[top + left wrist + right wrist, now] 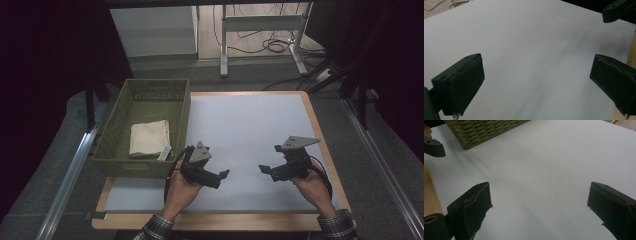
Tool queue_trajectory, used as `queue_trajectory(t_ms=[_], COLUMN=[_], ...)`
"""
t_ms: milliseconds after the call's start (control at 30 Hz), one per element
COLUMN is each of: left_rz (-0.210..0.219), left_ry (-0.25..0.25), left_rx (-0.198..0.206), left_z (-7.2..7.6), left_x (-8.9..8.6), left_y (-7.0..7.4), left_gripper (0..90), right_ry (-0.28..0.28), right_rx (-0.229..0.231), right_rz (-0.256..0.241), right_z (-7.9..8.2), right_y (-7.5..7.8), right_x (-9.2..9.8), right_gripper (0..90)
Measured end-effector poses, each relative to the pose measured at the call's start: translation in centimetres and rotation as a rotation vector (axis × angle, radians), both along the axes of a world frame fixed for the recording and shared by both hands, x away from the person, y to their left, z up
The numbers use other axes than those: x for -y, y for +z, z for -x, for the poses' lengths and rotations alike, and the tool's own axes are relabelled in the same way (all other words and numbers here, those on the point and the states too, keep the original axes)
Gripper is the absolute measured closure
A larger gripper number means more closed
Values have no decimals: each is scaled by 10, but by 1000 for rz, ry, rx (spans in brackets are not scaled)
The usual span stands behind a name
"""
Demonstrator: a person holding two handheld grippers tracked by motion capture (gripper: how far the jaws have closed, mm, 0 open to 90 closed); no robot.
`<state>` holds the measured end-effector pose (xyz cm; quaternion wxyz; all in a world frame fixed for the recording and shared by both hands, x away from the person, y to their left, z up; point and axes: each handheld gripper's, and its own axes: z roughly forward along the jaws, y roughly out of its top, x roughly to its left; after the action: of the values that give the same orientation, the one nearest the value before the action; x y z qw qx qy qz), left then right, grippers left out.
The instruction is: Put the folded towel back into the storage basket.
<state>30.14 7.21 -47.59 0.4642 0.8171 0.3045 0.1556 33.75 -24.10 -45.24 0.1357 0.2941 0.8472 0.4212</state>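
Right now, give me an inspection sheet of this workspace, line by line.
Surface: wooden table under a pale sheet; the sheet's middle is bare.
Job's things: green woven basket at the sheet's left edge, with a folded cream cloth lying inside.
Clutter: nothing seen on the sheet.
Grippers: left gripper and right gripper held above the near part of the sheet, tips towards each other, both open and holding nothing.
Cables: a black cable loops from the left gripper; loose cables lie on the floor beyond.
Surroundings: white desk frame behind, dark drapes at both sides.
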Motion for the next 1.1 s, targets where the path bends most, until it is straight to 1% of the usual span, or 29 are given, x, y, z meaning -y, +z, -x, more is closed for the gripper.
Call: queue_trajectory(t_ms=[100,267,333,500,567,633,767,833,900,933,1000,1033,1067,1100], left_rz=[4,-11,-4,-28,-27,-36,-54,-77,-127,-143,-172,-194,-191,-182], left_ry=[-11,-19,-18,-12,-8,-1,8,18,24,26,28,26,25,29], left_rx=[-8,-6,-14,-25,-35,-45,-71,-82,-105,-113,-116,-133,-151,-163], left_z=[4,12,15,19,21,22,23,23,22,21,21,20,19,18], left_x=[2,4,5,5,4,2,-1,-2,0,0,2,4,4,3], left_y=[-8,-18,-23,-36,-41,-47,-58,-64,-68,-69,-69,-70,-71,-72], left_gripper=[0,0,0,0,0,0,0,0,0,0,0,2,0,0], right_ry=[-6,-23,-27,-41,-47,-53,-62,-67,-68,-69,-71,-71,-71,-73], right_rx=[-8,-7,-5,-10,-8,-12,-31,-32,-37,-39,-42,-45,-51,-46], right_rz=[-9,-2,-4,-15,-4,9,28,49,67,77,99,111,125,133], right_z=[4,10,13,19,21,23,23,23,23,23,22,22,21,22], right_y=[-6,-16,-19,-30,-36,-43,-56,-61,-65,-68,-73,-76,-79,-79], right_x=[5,13,17,27,29,31,33,33,32,31,30,30,29,28], right_gripper=[52,52,52,52,52,52,51,52,52,52,51,52,51,50])
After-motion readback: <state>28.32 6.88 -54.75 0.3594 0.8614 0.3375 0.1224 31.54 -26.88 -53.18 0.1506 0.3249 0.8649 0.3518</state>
